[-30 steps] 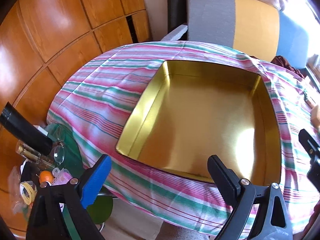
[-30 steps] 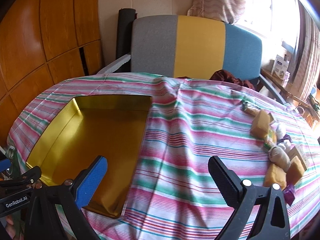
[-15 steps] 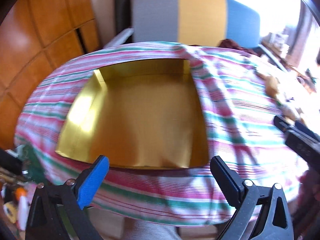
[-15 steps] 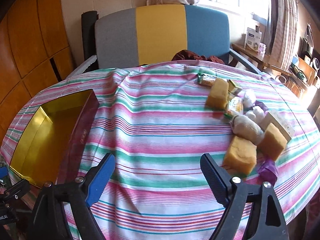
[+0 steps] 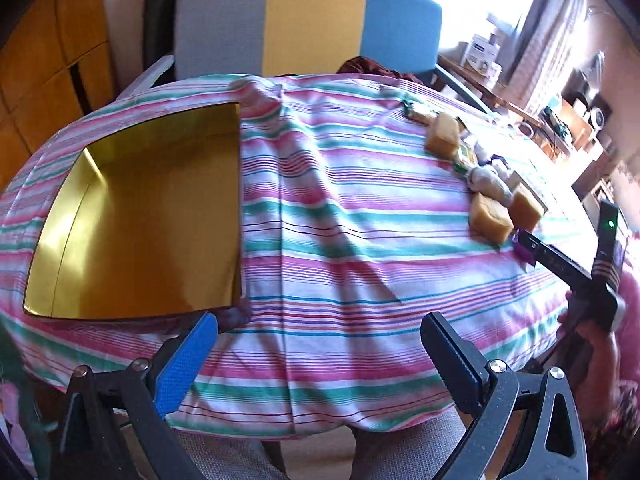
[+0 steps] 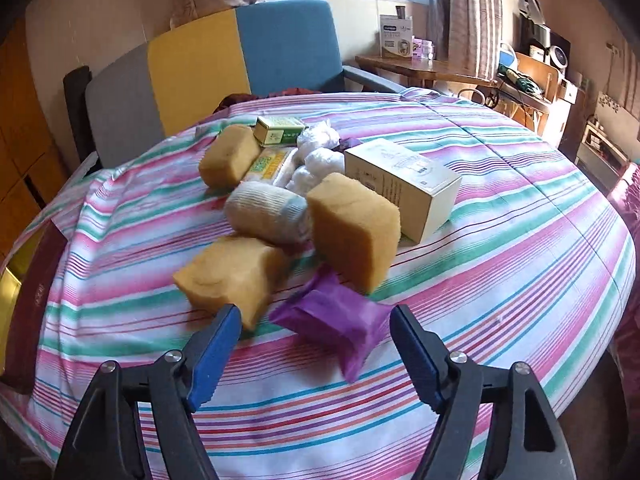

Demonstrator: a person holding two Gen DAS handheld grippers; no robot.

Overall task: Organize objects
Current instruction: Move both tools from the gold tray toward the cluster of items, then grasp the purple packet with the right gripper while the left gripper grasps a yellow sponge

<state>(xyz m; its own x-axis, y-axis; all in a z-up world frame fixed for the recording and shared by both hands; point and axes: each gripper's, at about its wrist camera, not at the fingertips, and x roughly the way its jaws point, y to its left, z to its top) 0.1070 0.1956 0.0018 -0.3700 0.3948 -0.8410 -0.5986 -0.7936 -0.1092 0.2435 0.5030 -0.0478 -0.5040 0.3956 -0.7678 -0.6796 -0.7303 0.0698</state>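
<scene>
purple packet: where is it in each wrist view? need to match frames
Left wrist: purple packet sits at the far right, a small sliver partly hidden behind the right gripper, just past the nearest sponge.
Right wrist: purple packet lies low in the centre, between the open fingers of the right gripper.
Shared landmark: the grey, yellow and blue chair behind the table.

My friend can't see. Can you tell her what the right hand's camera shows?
The open right tongs hover just in front of a purple packet on a striped tablecloth. Behind it lie three yellow sponges, a rolled cloth and a white box.
</scene>
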